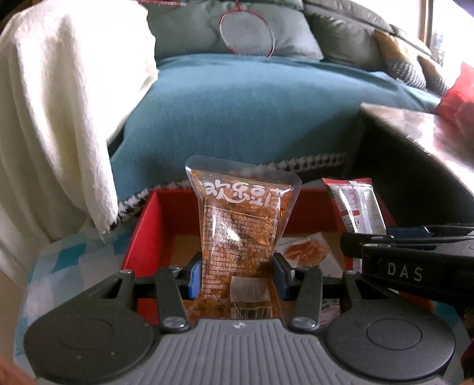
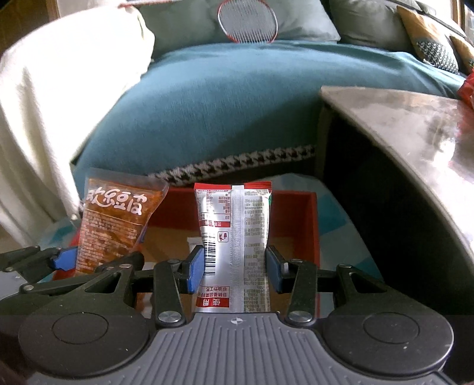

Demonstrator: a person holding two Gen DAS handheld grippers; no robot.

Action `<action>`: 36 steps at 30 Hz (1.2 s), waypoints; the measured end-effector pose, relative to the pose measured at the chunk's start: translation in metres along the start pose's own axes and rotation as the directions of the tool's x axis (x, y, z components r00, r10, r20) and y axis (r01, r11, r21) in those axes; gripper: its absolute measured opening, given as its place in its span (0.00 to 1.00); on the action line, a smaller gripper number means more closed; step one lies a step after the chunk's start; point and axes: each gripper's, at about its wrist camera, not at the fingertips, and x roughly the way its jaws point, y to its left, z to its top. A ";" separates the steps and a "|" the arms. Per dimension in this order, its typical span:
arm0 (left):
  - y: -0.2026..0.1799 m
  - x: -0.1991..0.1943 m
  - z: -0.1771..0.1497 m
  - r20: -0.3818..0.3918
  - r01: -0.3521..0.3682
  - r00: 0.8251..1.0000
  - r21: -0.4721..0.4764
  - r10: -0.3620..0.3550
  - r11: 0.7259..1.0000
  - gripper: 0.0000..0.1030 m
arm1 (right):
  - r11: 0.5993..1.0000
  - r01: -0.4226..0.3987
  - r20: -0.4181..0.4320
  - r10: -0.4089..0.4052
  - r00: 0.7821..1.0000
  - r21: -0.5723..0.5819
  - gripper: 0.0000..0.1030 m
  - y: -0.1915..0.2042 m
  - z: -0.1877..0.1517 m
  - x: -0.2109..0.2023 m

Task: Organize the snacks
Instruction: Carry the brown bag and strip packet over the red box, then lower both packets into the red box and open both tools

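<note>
My left gripper [image 1: 237,272] is shut on a clear orange snack packet [image 1: 240,231] with white lettering, held upright over a red box [image 1: 148,225]. The same packet [image 2: 115,225] and the left gripper [image 2: 68,260] show at the left of the right wrist view. My right gripper [image 2: 235,269] is shut on a silver packet with red ends [image 2: 237,237], also upright above the red box [image 2: 308,225]. That silver packet [image 1: 358,207] appears to the right in the left wrist view. Another orange snack pack [image 1: 305,248] lies on the box's cardboard floor.
A teal blanket [image 1: 251,112] covers a sofa behind the box, with a white throw [image 1: 59,103] to the left. A brown table [image 2: 414,124] stands at the right with a red bag [image 1: 456,97] on it. A badminton racket [image 2: 247,20] leans on cushions. The box rests on a blue checked cloth [image 1: 65,266].
</note>
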 end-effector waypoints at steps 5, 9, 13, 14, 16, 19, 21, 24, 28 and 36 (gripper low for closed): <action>0.002 0.016 -0.005 -0.034 -0.016 0.999 0.001 0.016 1.000 0.39 | 1.000 -0.006 -0.041 0.006 0.999 0.006 0.50 0.001 -0.003 0.021; 0.000 0.025 -0.007 -0.057 -0.021 0.998 0.012 0.022 1.000 0.40 | 1.000 0.005 -0.059 -0.005 0.998 0.002 0.51 -0.001 -0.006 0.031; 0.001 0.033 -0.011 -0.091 -0.024 0.996 -0.003 0.024 1.000 0.40 | 1.000 0.012 -0.086 -0.011 0.996 0.003 0.52 -0.002 -0.009 0.038; 0.001 0.034 -0.012 -0.097 -0.023 0.995 -0.003 0.023 1.000 0.40 | 1.000 0.017 -0.091 -0.017 0.996 -0.003 0.53 -0.002 -0.010 0.039; 0.001 0.035 -0.013 -0.100 -0.028 0.995 -0.003 0.028 1.000 0.40 | 1.000 0.027 -0.090 -0.028 0.996 -0.010 0.53 -0.001 -0.010 0.040; 0.002 0.034 -0.013 -0.102 -0.037 0.994 -0.003 0.037 0.999 0.44 | 1.000 0.031 -0.095 -0.031 0.995 -0.002 0.55 -0.001 -0.010 0.041; 0.003 0.032 -0.012 -0.101 -0.041 0.994 -0.011 0.040 0.999 0.48 | 1.000 0.031 -0.095 -0.031 0.995 0.004 0.55 -0.002 -0.009 0.040; 0.006 0.028 -0.011 -0.104 -0.042 0.994 -0.022 0.040 0.999 0.48 | 0.999 0.042 -0.087 -0.042 0.995 -0.002 0.59 -0.002 -0.007 0.037; 0.008 0.010 -0.007 -0.073 -0.038 0.997 -0.023 0.036 0.999 0.53 | 0.999 0.051 -0.066 -0.052 0.996 -0.016 0.60 -0.002 -0.005 0.025; 0.011 -0.024 -0.003 -0.036 -0.023 0.999 -0.028 0.022 0.999 0.54 | 0.999 0.042 -0.044 -0.043 0.998 -0.029 0.63 0.003 -0.006 -0.002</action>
